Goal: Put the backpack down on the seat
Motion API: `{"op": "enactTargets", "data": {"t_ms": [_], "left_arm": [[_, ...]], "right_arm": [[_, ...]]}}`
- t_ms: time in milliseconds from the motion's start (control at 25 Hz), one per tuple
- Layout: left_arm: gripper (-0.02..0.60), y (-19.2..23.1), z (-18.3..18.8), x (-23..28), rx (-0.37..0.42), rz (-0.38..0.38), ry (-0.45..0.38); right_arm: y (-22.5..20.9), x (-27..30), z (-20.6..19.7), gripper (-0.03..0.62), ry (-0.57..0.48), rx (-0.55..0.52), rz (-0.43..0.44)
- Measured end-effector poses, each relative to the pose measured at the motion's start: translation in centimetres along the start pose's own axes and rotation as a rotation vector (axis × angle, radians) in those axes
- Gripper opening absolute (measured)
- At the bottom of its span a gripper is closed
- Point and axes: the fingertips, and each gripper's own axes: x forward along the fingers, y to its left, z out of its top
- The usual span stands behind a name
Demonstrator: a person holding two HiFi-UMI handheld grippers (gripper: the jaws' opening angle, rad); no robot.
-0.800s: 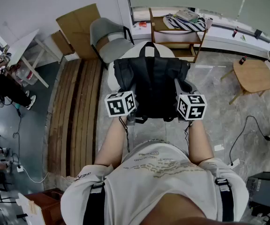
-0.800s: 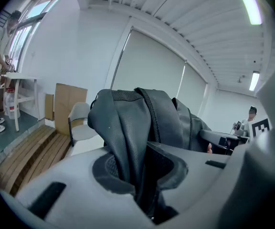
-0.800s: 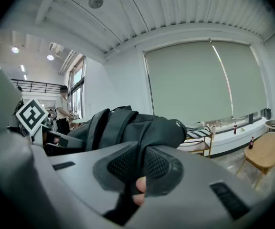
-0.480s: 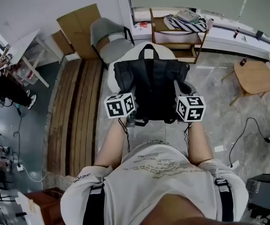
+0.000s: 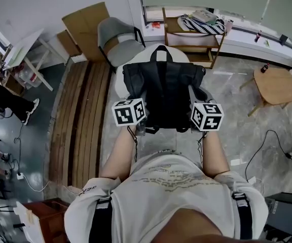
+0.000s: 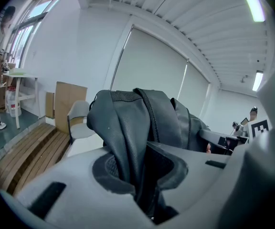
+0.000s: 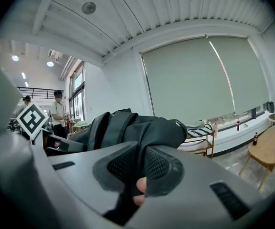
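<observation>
Black fabric fills the middle of my head view: the backpack (image 5: 163,90) stands upright between my two grippers, over a white round seat (image 5: 178,54) whose rim shows above it and at its left. I cannot tell whether the bag's bottom rests on that seat.

My left gripper (image 5: 140,127) is clenched on the bag's lower left edge. In the left gripper view its pads (image 6: 110,168) pinch a fold of the grained dark material. My right gripper (image 5: 194,127) is clamped on the lower right edge. In the right gripper view its pads (image 7: 160,166) squeeze a dark fold, and a fingertip (image 7: 140,190) shows just below them.

Toward the upper left of the head view sits a grey chair (image 5: 116,38). Wooden planks (image 5: 82,120) run down the left side.
</observation>
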Motion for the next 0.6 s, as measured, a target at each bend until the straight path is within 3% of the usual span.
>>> {"op": "enactTargets", "data": {"t_ms": [600], "left_arm": [[0.072, -2.4, -1.4, 1.8, -0.024, 0.004, 0.015]], "right_arm": [[-2.9, -0.7, -0.2, 0.043, -0.004, 0.007, 0.011]]}}
